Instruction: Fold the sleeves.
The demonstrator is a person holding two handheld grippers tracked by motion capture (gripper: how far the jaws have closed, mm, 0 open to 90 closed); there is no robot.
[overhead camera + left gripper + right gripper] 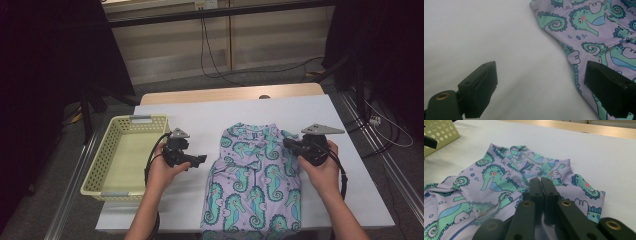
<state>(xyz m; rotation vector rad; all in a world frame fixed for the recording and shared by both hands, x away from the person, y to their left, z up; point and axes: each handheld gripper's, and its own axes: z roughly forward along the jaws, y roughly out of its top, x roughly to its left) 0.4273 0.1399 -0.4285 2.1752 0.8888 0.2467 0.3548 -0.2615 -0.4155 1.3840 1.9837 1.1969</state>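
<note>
The seahorse-print garment lies on the white surface, its lower hem cut off in the high view. The right claw is closed, pinching a fold hidden between the jaws; the left claw gapes empty beside the garment's edge.

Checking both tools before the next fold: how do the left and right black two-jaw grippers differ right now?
The left gripper has its jaws wide apart, while the right gripper has them closed together. The left one hovers over the bare white table cover, beside the edge of the lilac seahorse-print garment; the right one sits over the garment itself, whether pinching cloth is unclear. Both are hand-held and black.
</note>
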